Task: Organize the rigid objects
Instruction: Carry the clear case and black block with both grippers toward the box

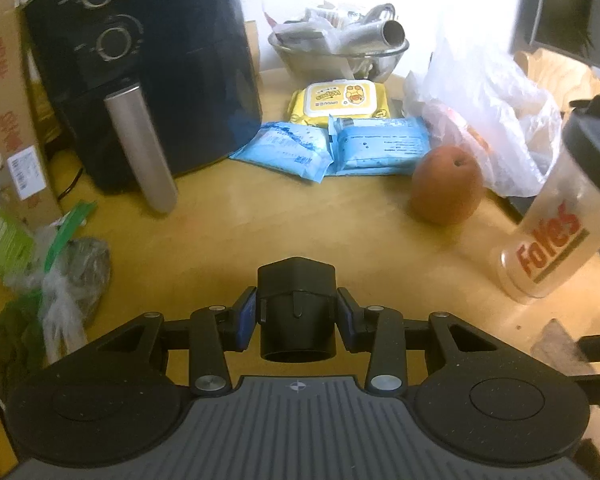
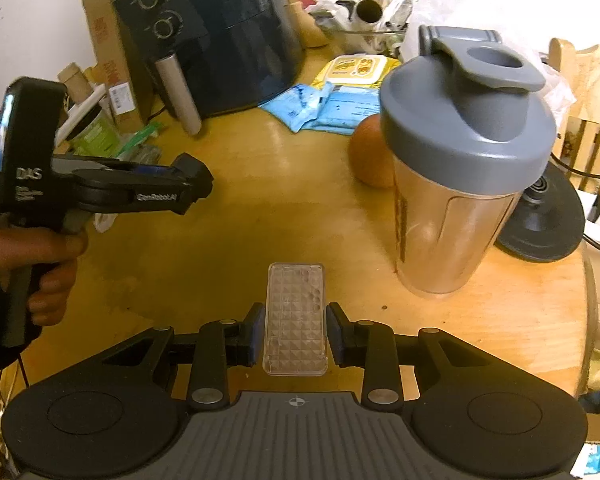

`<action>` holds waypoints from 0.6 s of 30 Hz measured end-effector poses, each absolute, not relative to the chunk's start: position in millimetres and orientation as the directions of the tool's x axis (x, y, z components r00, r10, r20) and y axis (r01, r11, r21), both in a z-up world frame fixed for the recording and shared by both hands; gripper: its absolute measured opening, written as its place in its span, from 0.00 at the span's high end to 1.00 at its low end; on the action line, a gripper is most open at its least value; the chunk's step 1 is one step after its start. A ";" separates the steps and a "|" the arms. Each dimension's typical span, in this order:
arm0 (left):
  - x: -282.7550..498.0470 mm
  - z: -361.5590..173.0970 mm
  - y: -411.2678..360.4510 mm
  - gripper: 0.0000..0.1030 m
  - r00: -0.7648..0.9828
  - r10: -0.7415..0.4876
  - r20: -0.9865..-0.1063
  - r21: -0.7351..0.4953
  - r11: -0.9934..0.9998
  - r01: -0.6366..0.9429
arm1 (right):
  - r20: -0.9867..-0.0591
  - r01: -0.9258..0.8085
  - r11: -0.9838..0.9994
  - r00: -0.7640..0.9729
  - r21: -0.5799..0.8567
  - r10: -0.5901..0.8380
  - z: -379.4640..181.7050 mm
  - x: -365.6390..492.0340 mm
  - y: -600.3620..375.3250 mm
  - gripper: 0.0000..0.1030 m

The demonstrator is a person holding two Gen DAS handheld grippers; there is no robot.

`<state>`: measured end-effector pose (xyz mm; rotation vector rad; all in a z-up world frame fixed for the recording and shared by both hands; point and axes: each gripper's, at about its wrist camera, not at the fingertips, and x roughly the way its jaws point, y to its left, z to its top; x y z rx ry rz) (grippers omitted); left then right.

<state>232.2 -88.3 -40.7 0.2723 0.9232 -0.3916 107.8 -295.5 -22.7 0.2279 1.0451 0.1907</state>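
**Both jaws loaded, over the table**

Left gripper [image 1: 297, 320]: jaws were clamped on a black cap [image 1: 297, 304], pads pressed on both its sides, open end facing the camera. Held clear above the table [image 1: 228, 240]. In the right wrist view the same gripper [image 2: 192, 184] showed side-on at left, a hand [image 2: 40, 264] around its handle.

Right gripper [image 2: 294, 332]: jaws were closed on a clear case [image 2: 295, 318] with a diamond-textured face, pads touching its long edges, long axis pointing away from the camera. Whether it touched the table I couldn't tell.

Shaker bottle [image 2: 460, 168] stood upright on the table, ahead and right of the right gripper, grey lid on, flip spout cover raised. An orange fruit [image 2: 370, 152] sat just behind it, partly hidden.

Further back: air fryer [image 1: 148, 60] at left with its handle sticking out, two blue packs [image 1: 332, 146] lying side by side, a yellow wipes pack [image 1: 340, 102] behind them, a metal bowl [image 1: 340, 54] full of clutter, a white plastic bag [image 1: 488, 120] at right. A cardboard box [image 1: 8, 100] leaned beside the fryer.
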 end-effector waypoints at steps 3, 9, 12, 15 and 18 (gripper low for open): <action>223.6 -32.3 -82.0 0.61 0.534 -0.216 -0.818 0.033 0.908 0.418 | -0.828 -0.074 0.956 0.484 0.283 0.283 -21.1 105.7 -293.6 0.65; 202.1 -14.9 -72.4 0.61 0.524 -0.229 -0.820 -0.013 0.923 0.383 | -0.821 -0.129 0.948 0.475 0.291 0.317 -15.6 100.6 -289.0 0.65; 189.2 -7.5 -67.6 0.61 0.520 -0.235 -0.822 -0.032 0.929 0.370 | -0.815 -0.159 0.941 0.470 0.298 0.338 -11.8 96.1 -285.8 0.65; 175.3 -0.8 -63.1 0.61 0.511 -0.239 -0.825 -0.050 0.933 0.356 | -0.810 -0.190 0.932 0.461 0.309 0.363 -8.6 90.4 -283.5 0.65; 161.2 4.4 -58.3 0.61 0.500 -0.244 -0.831 -0.066 0.935 0.347 | -0.805 -0.214 0.923 0.452 0.319 0.383 -5.8 84.7 -283.1 0.65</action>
